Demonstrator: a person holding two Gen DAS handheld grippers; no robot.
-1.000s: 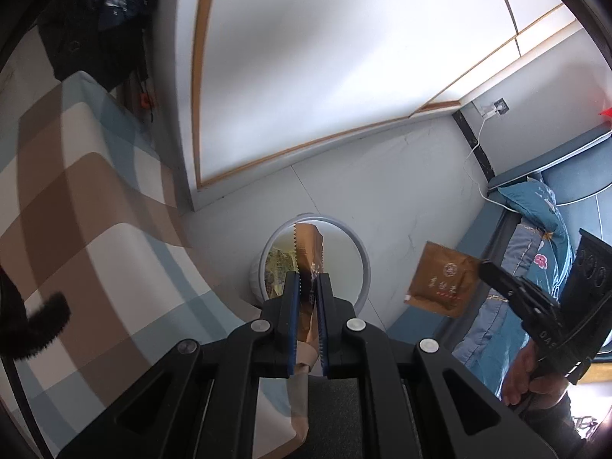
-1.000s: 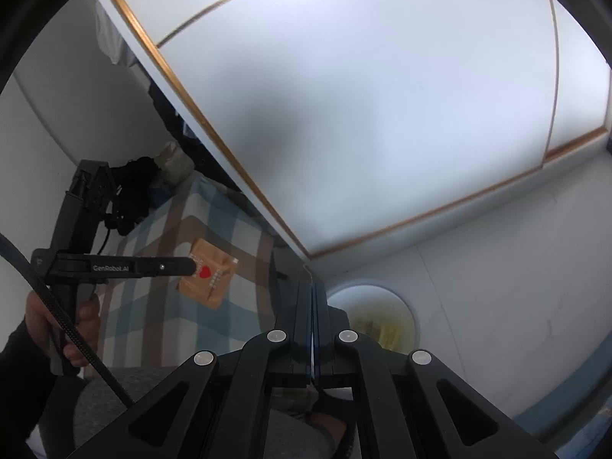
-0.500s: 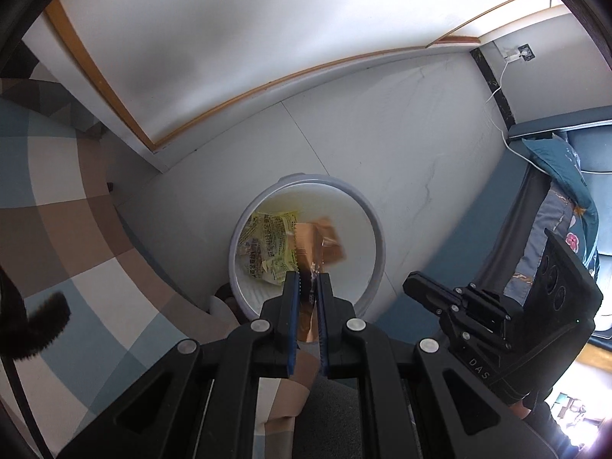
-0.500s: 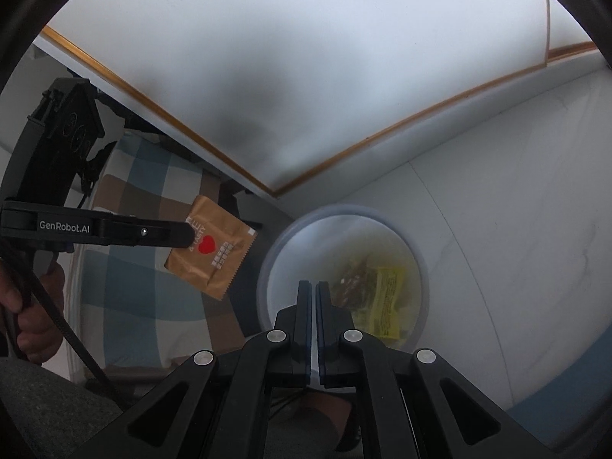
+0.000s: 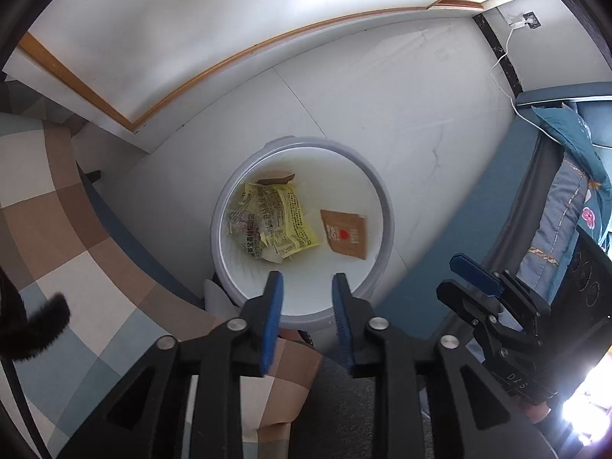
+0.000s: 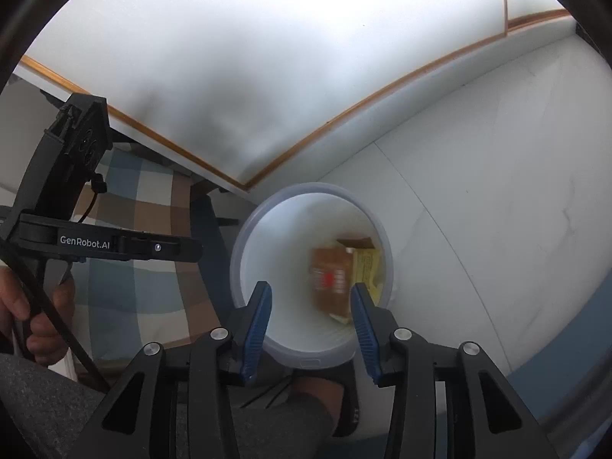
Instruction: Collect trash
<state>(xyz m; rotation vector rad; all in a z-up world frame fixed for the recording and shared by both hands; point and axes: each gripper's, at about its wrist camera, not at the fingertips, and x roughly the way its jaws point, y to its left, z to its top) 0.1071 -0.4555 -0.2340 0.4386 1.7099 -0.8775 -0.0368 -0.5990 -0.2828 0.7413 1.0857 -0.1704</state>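
Checked cloth (image 5: 57,229) on the left, white bin (image 5: 376,199) on the floor; yellow wrapper (image 5: 275,218) and brown packet (image 5: 346,233) lie inside. Left gripper (image 5: 306,279) just opening, nothing between; right gripper (image 6: 310,290) also just opening, empty, with a blurred packet (image 6: 331,279) beyond.

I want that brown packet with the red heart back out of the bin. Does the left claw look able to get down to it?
Probably yes. The left claw hangs open over the bin, and the brown packet lies uncovered beside the yellow wrapper.
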